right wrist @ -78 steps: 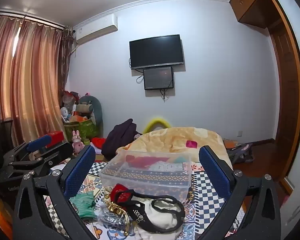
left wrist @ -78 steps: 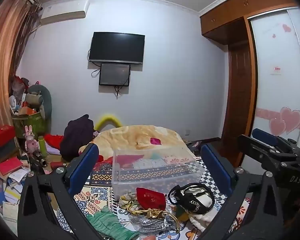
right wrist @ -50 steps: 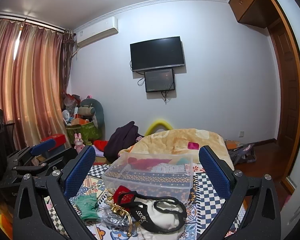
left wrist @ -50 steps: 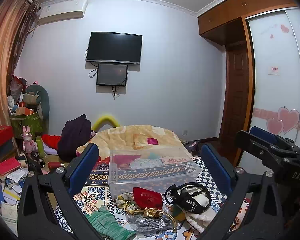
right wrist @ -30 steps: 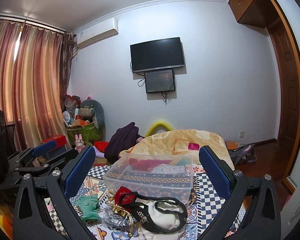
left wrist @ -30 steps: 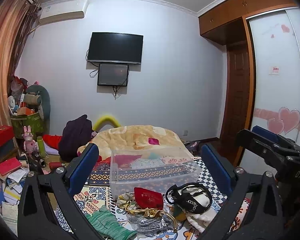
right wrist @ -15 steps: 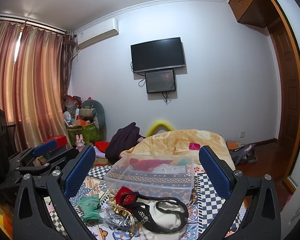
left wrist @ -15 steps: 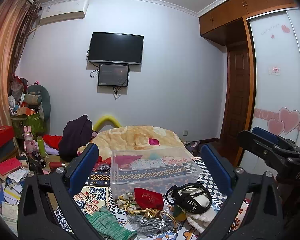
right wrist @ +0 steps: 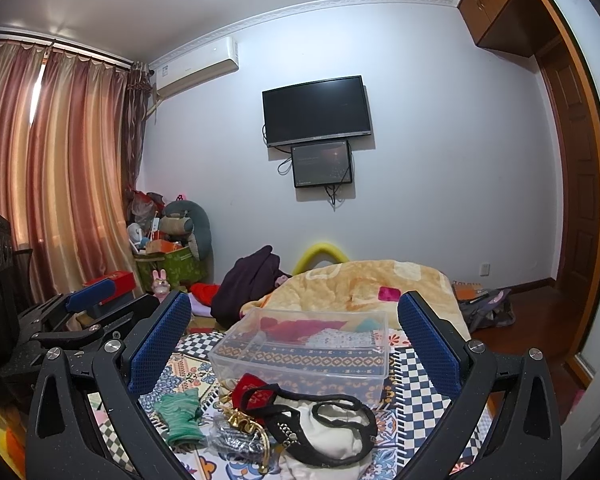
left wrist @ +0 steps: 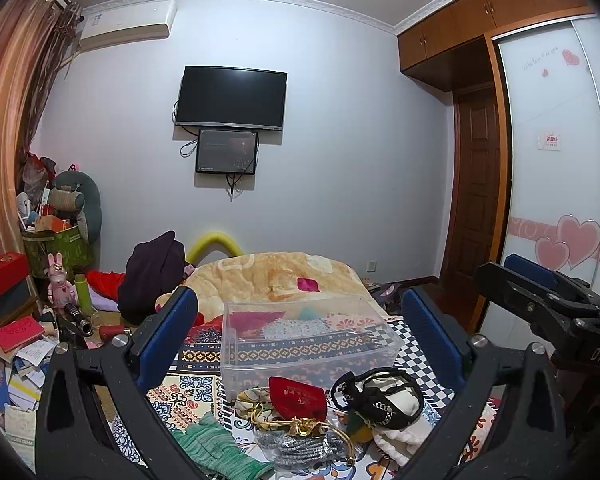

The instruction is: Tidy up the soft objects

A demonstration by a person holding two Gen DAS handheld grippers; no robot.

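A clear plastic bin (left wrist: 306, 342) (right wrist: 304, 354) stands on the patterned bed cover with a few cloths in it. In front of it lies a pile: a red pouch (left wrist: 296, 396) (right wrist: 249, 394), a black strappy garment on white cloth (left wrist: 380, 398) (right wrist: 320, 424), a grey mesh pouch with gold cord (left wrist: 300, 440) (right wrist: 236, 442) and a green knit cloth (left wrist: 216, 450) (right wrist: 179, 416). My left gripper (left wrist: 300, 332) is open and empty, above and short of the pile. My right gripper (right wrist: 294, 330) is open and empty, likewise held back.
A yellow-orange blanket (left wrist: 272, 278) and a dark garment (left wrist: 152, 276) lie behind the bin. Boxes, papers and toys crowd the floor at the left (left wrist: 16, 320). A wardrobe (left wrist: 556, 168) and door stand on the right. The right gripper (left wrist: 548, 300) shows in the left wrist view.
Both views have shifted only slightly. Both grippers stay open and empty. The objects on the bed have not moved.
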